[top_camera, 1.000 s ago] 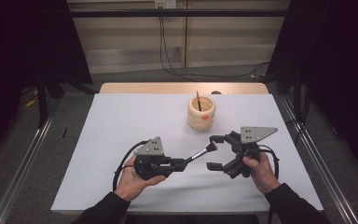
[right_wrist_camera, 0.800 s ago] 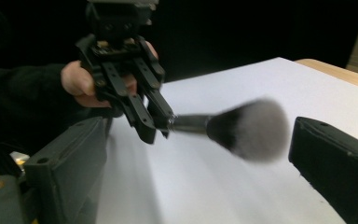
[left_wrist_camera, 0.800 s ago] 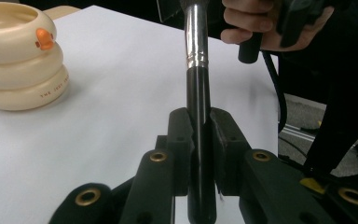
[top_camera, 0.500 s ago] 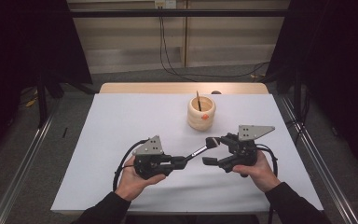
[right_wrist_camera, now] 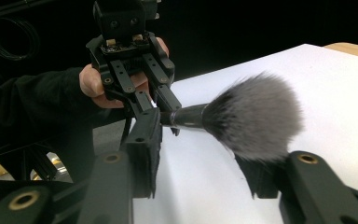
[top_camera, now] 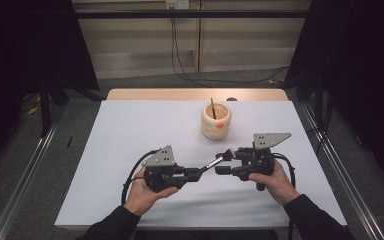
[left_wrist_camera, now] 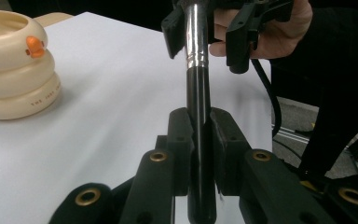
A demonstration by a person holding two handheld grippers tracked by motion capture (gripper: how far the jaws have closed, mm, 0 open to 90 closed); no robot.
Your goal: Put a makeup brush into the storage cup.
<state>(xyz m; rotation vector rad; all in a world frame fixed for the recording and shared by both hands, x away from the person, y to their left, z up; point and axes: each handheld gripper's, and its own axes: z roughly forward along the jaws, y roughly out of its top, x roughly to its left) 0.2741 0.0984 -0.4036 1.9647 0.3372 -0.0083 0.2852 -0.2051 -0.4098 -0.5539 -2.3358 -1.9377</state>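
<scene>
On the white table (top_camera: 130, 130), the cream holder (top_camera: 216, 121) stands at 12 o'clock. The left gripper (top_camera: 196, 174) clamps the makeup brush (top_camera: 211, 163) handle; the right gripper (top_camera: 223, 163), at 3 o'clock, has just been closing around the bristles without gripping. This looks like a handover; next, seat 2 pads on the ferrule.

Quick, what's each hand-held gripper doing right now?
Left hand-held gripper: shut on the makeup brush handle.
Right hand-held gripper: open, jaws just closing around the bristles.
</scene>
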